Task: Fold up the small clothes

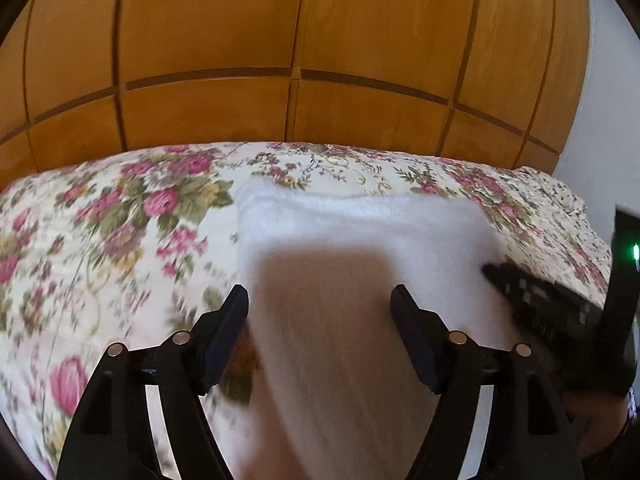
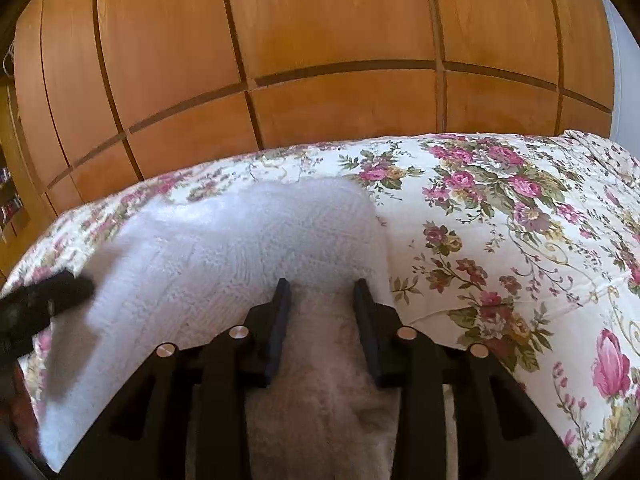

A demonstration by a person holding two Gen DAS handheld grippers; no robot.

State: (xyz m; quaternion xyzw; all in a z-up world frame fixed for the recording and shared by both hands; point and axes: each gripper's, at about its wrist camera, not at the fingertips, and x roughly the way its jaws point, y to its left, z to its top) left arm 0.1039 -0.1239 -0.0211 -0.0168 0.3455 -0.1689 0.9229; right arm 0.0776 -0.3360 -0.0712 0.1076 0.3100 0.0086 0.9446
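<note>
Both tools stand apart around the white towel on the bed: left tool wide, right tool narrower. Withdraw gently, so the fold stays aligned.

Premises: a bedroom in a private home. A bed fills the lower half of both views, covered by a cream bedspread printed with pink roses and green leaves. Behind it, across the upper half of each frame, stands a run of tall wooden wardrobe doors with dark panel seams. A pale wall shows at the upper right edge. Shelving at the far left of the right wrist view is too blurred to identify.
</note>
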